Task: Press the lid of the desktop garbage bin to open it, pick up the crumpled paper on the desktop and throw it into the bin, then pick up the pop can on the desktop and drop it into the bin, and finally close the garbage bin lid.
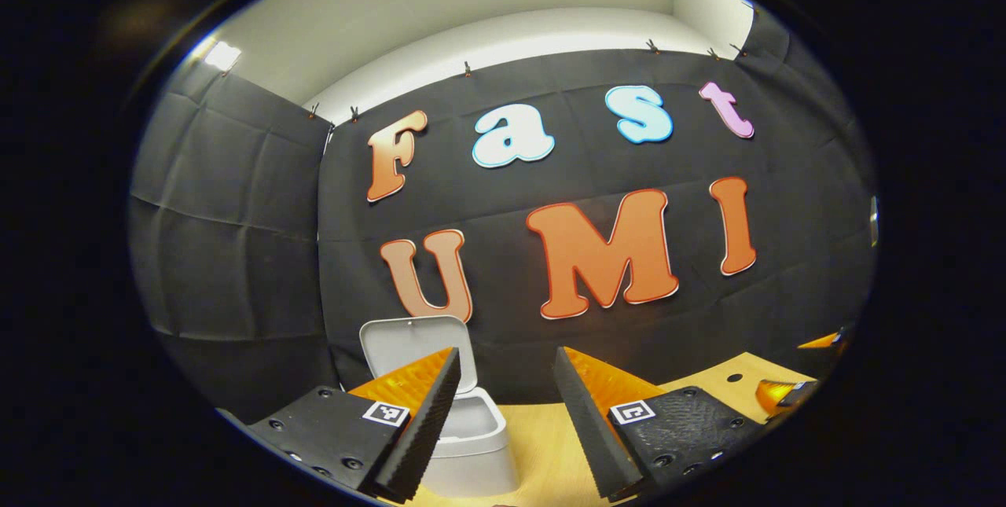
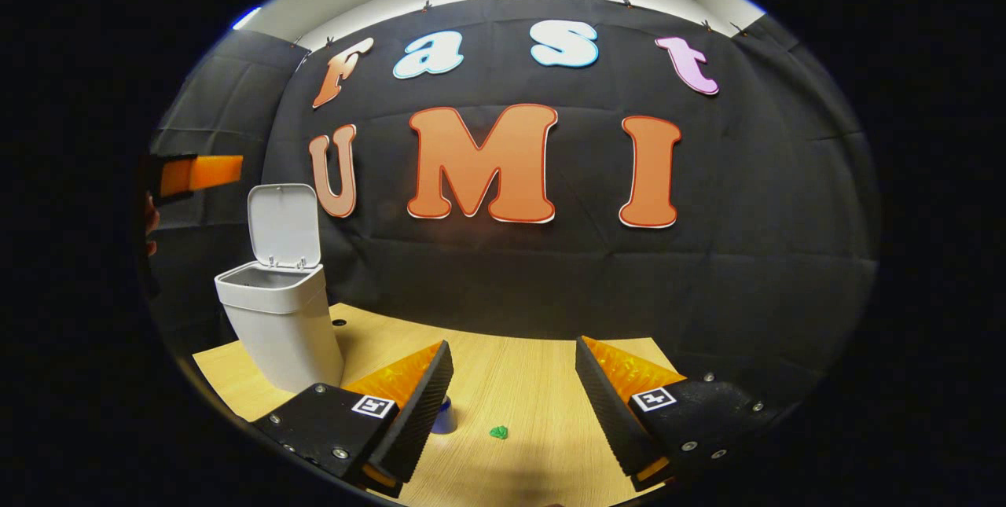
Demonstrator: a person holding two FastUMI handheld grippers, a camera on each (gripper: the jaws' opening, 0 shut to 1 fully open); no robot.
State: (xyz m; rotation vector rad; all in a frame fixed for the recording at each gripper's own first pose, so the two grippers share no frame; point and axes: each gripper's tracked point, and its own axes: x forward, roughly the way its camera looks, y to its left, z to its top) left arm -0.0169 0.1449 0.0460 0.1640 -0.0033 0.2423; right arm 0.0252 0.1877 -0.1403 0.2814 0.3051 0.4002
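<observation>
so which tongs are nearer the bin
Left. The left tongs hang open just above the open-lidded bin; the right tongs are open farther off, the bin standing across the desk to their left.

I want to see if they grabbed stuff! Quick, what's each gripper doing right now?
Left gripper: open, holding nothing, by the open bin.
Right gripper: open, holding nothing, above the table.
</observation>
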